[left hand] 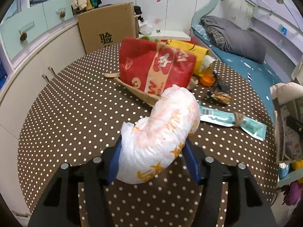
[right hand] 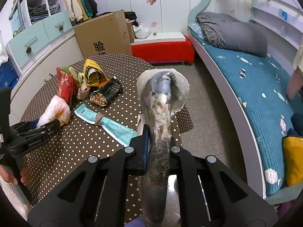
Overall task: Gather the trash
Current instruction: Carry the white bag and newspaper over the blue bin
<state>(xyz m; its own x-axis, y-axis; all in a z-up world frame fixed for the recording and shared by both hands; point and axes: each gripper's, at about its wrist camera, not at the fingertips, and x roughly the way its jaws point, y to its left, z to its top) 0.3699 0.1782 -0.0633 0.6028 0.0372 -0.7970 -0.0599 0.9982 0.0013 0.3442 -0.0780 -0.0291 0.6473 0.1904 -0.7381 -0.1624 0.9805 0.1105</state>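
Left wrist: white bag [left hand: 162, 134] is pinched between the left gripper [left hand: 153, 147] jaws, above the dotted table [left hand: 66, 113]. Right wrist: a rolled wrapper [right hand: 161, 117] is clamped by the right gripper [right hand: 158, 143], at the table edge. Red bag [left hand: 151, 66] and teal packet [left hand: 233, 120] lie on the table.

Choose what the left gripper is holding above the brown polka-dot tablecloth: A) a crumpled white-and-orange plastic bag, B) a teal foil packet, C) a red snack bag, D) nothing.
A: the left gripper has its blue fingers pressed against the crumpled white-and-orange plastic bag.
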